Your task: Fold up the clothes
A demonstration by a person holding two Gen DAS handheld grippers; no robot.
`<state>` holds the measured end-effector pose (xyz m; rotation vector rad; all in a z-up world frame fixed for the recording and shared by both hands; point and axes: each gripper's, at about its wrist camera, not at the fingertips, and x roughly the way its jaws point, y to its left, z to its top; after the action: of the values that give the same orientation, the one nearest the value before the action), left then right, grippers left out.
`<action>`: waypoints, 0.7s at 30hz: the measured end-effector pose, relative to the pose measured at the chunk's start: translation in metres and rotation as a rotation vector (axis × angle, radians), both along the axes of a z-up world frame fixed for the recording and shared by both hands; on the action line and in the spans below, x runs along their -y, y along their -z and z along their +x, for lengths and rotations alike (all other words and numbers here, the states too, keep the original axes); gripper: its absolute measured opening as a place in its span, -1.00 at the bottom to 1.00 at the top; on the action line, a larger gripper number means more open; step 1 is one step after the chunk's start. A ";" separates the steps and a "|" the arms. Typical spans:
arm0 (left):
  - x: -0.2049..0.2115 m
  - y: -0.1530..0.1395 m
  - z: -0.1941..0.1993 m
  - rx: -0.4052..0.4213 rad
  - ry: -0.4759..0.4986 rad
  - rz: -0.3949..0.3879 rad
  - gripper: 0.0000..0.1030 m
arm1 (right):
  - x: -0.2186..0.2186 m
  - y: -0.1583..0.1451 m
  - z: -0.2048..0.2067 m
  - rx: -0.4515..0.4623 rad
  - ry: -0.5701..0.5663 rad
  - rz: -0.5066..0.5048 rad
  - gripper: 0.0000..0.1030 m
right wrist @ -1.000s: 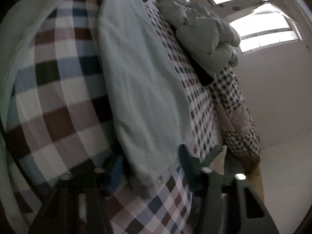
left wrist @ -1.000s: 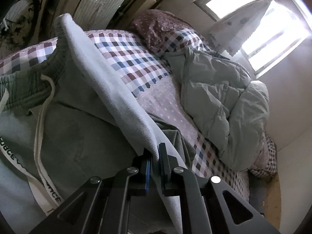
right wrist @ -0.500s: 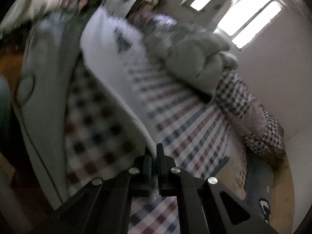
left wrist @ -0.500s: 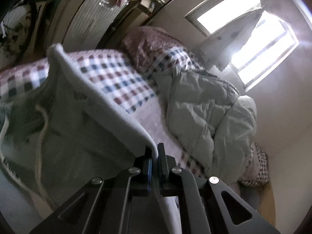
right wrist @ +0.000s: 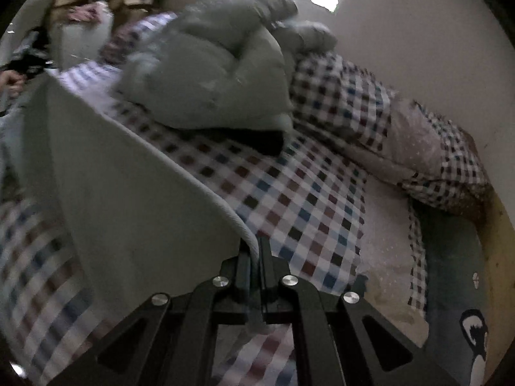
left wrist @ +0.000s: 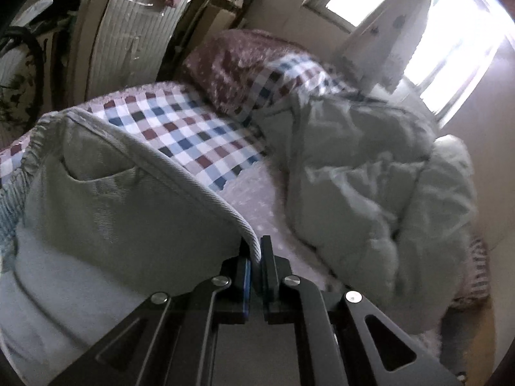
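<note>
Pale green trousers [left wrist: 122,206] with a gathered waistband and a side pocket hang lifted over the checked bed. My left gripper [left wrist: 255,247] is shut on their ribbed edge near the waist. In the right wrist view the same trousers [right wrist: 128,199] stretch away as a long pale leg, raised off the sheet. My right gripper [right wrist: 256,246] is shut on that leg's edge. At the far left of this view a person's hand [right wrist: 11,82] grips the other tool.
A checked sheet [right wrist: 305,206] covers the bed. A bunched pale green duvet [left wrist: 370,173] lies on its far side, with a dotted pillow [left wrist: 238,61] behind. A checked pillow [right wrist: 418,141] lies by the wall. Rolled mats [left wrist: 128,41] stand behind the bed.
The right gripper closed on the trouser leg and lifted it off the sheet, rolling as it rose. The left gripper carried the waist edge sideways, raising the trousers.
</note>
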<state>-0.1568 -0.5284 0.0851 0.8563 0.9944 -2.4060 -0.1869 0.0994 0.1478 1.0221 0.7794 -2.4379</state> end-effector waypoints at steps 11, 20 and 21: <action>0.006 0.032 -0.006 -0.001 0.056 0.014 0.40 | 0.030 0.108 -0.134 0.019 0.178 0.114 -0.52; 0.013 -0.004 0.047 -0.081 0.063 0.055 0.68 | -0.022 0.095 -0.094 -0.022 0.371 -0.036 0.24; 0.014 -0.009 0.057 -0.092 0.063 0.061 0.68 | -0.027 0.088 -0.082 -0.021 0.367 -0.067 0.25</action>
<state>-0.0995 -0.5425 0.0940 0.8152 1.0955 -2.5000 -0.2685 0.1268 0.0595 1.2041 0.5507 -2.7626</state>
